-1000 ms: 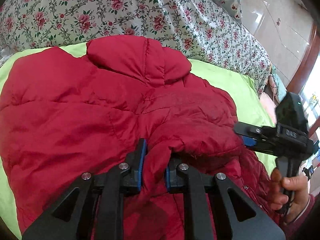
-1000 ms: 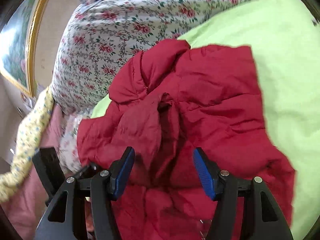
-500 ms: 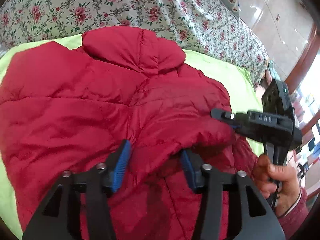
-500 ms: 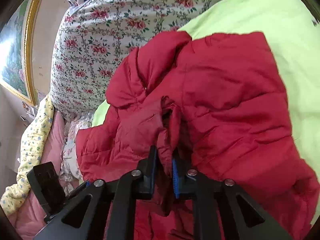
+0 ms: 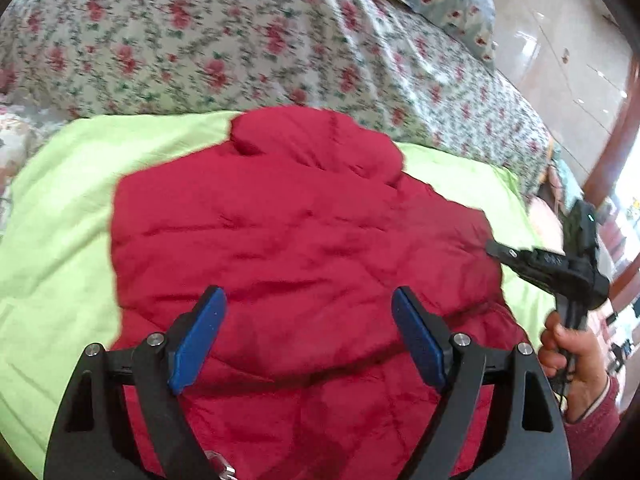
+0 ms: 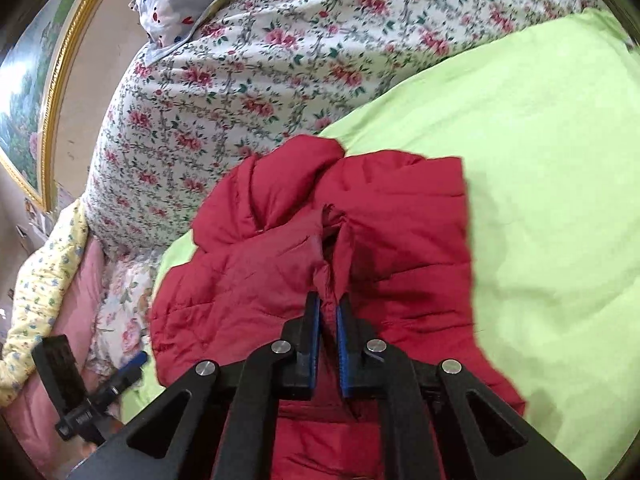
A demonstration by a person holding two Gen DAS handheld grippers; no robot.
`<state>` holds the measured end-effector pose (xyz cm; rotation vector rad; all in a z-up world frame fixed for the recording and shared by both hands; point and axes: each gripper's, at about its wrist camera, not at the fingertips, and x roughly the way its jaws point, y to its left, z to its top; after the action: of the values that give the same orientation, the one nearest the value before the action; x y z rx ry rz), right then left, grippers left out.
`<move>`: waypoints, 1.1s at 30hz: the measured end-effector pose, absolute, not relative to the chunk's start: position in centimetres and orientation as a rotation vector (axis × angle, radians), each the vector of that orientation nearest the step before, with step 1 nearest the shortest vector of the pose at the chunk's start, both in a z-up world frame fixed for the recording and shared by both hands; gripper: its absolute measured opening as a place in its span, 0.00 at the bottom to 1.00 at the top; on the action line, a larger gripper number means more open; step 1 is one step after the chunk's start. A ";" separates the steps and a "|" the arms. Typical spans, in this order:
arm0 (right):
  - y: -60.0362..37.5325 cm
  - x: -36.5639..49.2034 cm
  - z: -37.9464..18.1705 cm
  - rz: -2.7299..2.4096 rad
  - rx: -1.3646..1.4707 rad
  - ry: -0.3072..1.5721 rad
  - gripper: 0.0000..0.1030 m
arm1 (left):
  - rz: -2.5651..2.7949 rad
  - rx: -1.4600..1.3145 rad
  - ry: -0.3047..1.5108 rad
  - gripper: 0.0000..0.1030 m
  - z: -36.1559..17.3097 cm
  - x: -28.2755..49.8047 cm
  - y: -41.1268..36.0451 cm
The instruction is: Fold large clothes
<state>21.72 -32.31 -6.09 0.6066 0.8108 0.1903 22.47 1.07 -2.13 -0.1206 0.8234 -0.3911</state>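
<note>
Red puffy quilted jacket (image 5: 304, 248) lay spread on a lime green sheet (image 5: 60, 208) over the bed, beside a flowery quilt (image 5: 240, 40). Right gripper (image 6: 328, 320) pinched a fold of the jacket between its fingers. Left gripper (image 5: 308, 332) hung above the jacket, fingers wide apart, holding nothing.

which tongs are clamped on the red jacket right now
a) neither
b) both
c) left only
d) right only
d: in the right wrist view the right tongs are pinched shut on a raised fold of the red jacket, while in the left wrist view the left tongs stand wide open above the jacket with nothing between their blue pads.
</note>
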 end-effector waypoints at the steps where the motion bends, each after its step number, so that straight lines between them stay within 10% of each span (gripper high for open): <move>1: -32.4 21.7 -6.2 0.184 0.596 0.812 0.05 | -0.379 -0.121 0.818 0.83 -2.1 22.8 1.5; 17: -30.0 20.0 -3.4 0.034 0.315 0.741 0.13 | -0.301 -0.024 0.922 0.79 -7.4 26.2 1.5; 22: -26.4 21.2 -2.2 0.123 0.222 0.745 0.38 | -0.298 -0.002 0.927 0.79 -7.6 26.0 1.0; 33: -25.0 24.2 -9.3 0.085 0.102 0.941 0.35 | -0.318 -0.018 0.881 0.77 -5.0 24.7 2.0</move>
<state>24.20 -25.03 -9.31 0.1023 0.9411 0.0850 24.66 1.97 -4.99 -0.0183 0.8805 -0.3177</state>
